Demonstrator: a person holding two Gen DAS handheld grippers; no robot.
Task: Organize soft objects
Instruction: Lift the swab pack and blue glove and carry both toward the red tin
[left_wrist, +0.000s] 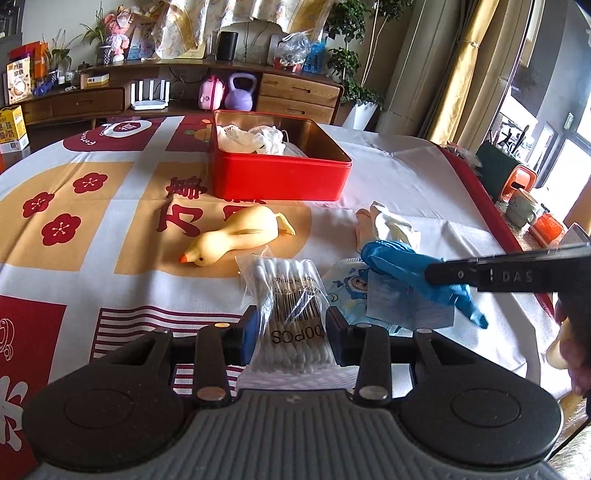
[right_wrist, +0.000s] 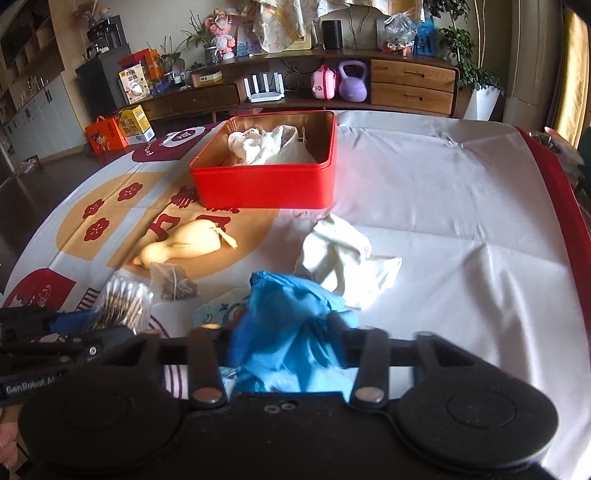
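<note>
Clamping cotton swab bag (left_wrist: 291, 314) in left gripper (left_wrist: 291, 330), blue glove (right_wrist: 291, 328) in right gripper (right_wrist: 284, 354)

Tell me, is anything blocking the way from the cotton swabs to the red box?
Yes. The yellow duck lies on the cloth between the cotton swabs in the left tongs and the red box, slightly left of the straight path.

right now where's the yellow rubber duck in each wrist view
Left wrist: the yellow rubber duck lies centre-left, in front of the red tin, beak toward the camera.
Right wrist: the duck lies left of centre, partly shadowed.
Shared landmark: the red tin behind it.
</note>
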